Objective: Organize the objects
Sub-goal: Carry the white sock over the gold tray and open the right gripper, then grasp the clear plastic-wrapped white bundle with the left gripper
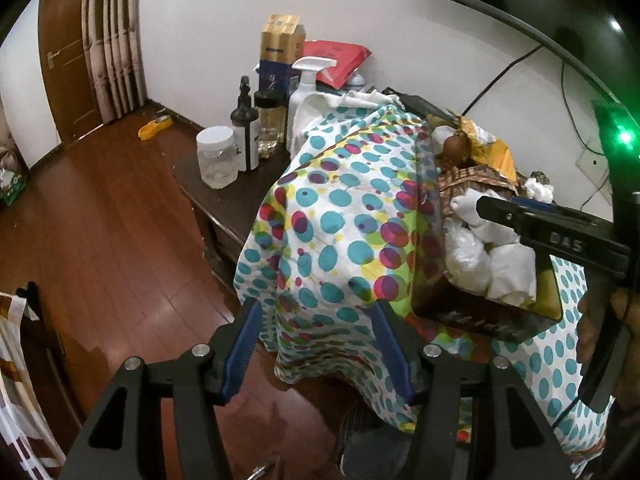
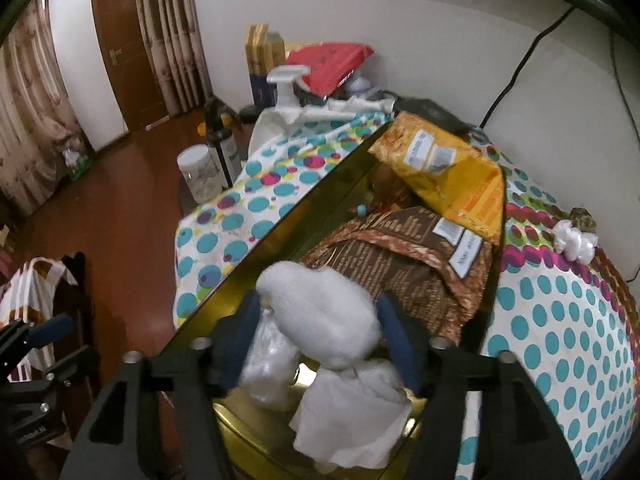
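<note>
While white wad sits loose between spread right tongs, inside box near tabletop's front edge: lift clear, don't snag. Left tongs apart, empty.

Left hand-held gripper: jaws wide apart, nothing between them, tilted down past the counter's front edge. Right hand-held gripper: also tilted down, jaws parted; white wad sits between the pads, can't tell contact. My hand visible holding the right unit's grip.
</note>
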The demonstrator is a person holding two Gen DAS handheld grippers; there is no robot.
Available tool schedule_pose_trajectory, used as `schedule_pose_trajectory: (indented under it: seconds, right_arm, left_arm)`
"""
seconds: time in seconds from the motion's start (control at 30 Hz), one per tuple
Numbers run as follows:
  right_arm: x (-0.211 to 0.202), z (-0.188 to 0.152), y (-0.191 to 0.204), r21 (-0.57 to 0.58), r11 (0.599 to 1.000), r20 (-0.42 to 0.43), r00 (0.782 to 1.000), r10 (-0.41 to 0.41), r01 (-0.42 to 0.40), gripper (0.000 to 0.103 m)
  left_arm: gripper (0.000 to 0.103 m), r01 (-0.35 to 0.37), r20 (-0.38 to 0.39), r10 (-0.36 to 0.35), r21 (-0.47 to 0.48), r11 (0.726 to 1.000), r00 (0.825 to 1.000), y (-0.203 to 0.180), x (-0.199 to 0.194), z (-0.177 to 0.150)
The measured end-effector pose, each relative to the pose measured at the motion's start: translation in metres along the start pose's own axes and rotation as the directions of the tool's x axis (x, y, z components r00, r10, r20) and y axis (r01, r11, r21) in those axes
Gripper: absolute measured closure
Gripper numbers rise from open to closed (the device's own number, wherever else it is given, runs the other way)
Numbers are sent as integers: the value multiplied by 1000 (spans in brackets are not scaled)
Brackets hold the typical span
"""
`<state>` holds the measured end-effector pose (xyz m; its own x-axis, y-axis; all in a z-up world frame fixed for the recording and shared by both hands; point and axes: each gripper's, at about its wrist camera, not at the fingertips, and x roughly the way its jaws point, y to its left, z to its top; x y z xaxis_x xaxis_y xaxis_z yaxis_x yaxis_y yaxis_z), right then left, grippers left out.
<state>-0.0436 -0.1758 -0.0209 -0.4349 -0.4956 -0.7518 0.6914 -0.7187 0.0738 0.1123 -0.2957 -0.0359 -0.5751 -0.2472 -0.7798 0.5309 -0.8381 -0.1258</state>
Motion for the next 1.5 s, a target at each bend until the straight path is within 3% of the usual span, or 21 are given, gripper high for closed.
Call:
schedule_pose_trajectory:
  seconds: [0.17,0.3,0.47,0.63,0.73,0.93,1.0,1.07,1.13,1.23,1.37,1.43,1.5]
  right_arm:
    - [-35,-8,-15,18,1000,94,996,-10,8,31]
    - [-63,-22,-41,47,993,178,977,-119,112,24]
    - [-86,-45,-100,171,965,195,954,-229,197,20]
    - [-99,-86,-173,327,885,156,905,-396,331,15]
    - [-102,-112,-216,375,824,97,866,-491,425,15]
    - [-115,-151,-286,507,731,30,839,-544,456,15]
    - [-117,-160,-300,534,713,20,836,-548,455,15]
    - [-118,-169,-311,551,700,9,836,-549,454,15]
    - [-115,-171,-318,553,697,2,836,-549,457,15]
    - [-110,-173,-328,565,703,-7,855,-519,432,14]
    - [-106,-170,-328,558,708,-10,857,-515,433,14]
    - [-101,-167,-323,528,726,-13,859,-511,440,14]
    - [-98,-162,-315,488,747,-8,858,-513,451,13]
  left_arm:
    - [45,22,20,-23,15,1000,1000,-16,-7,8]
    - [45,21,55,-25,83,996,998,-42,-15,14]
    - [45,70,98,-88,179,981,991,-98,-29,22]
    - [44,158,106,-200,316,936,974,-175,-36,24]
    - [41,170,104,-230,402,900,968,-222,-26,22]
    - [41,219,77,-284,458,862,956,-304,16,27]
    - [41,201,97,-273,458,866,957,-329,32,31]
    - [41,212,95,-293,488,847,951,-357,51,38]
    - [41,200,110,-288,493,847,951,-380,73,47]
    - [41,190,85,-260,479,857,962,-406,109,65]
    - [41,203,3,-228,443,873,974,-429,162,85]
    - [41,239,-24,-257,463,854,966,-437,180,89]
    - [41,174,20,-212,505,845,977,-443,192,92]
